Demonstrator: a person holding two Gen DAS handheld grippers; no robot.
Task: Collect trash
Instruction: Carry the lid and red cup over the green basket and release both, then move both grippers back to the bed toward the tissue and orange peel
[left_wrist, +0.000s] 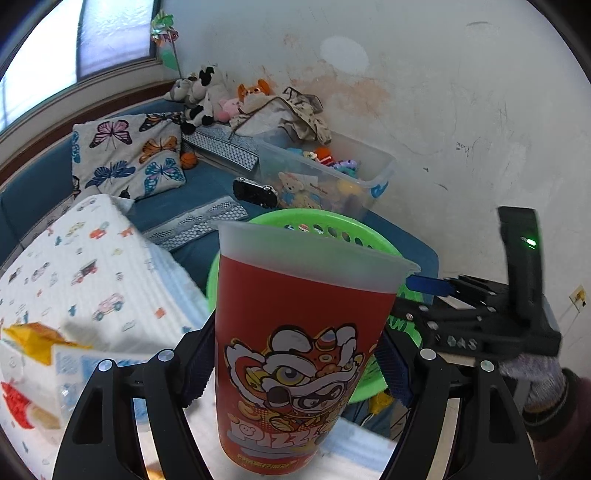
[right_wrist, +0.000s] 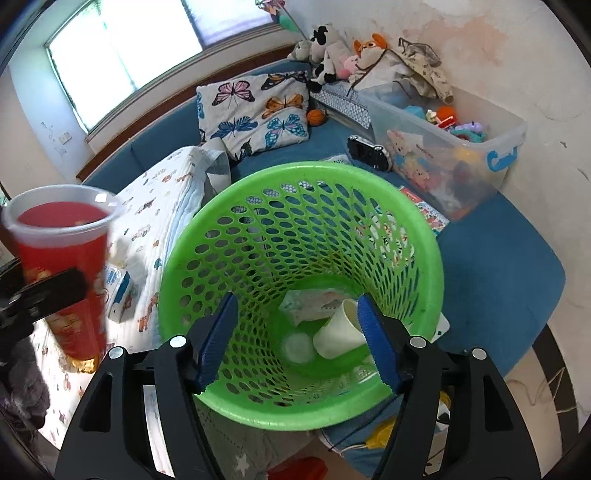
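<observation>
My left gripper (left_wrist: 293, 363) is shut on a red plastic cup (left_wrist: 295, 332) with a cartoon lion print and a frosted rim, holding it upright above the bed. The cup also shows at the left of the right wrist view (right_wrist: 61, 258). Behind it stands a green mesh basket (left_wrist: 334, 221). My right gripper (right_wrist: 295, 336) is shut on the near rim of that green basket (right_wrist: 258, 410), its fingers reaching inside. In the basket lie a white paper cup (right_wrist: 338, 332), a round lid (right_wrist: 298, 347) and a crumpled wrapper (right_wrist: 314, 299).
A white quilt (left_wrist: 92, 273) with car prints covers the bed, with packaging (left_wrist: 40, 365) on it. A butterfly pillow (right_wrist: 255, 110), a clear toy bin (right_wrist: 443, 147), plush toys (right_wrist: 332, 48) and a black toy car (right_wrist: 369, 151) lie on the blue mattress. The wall is at right.
</observation>
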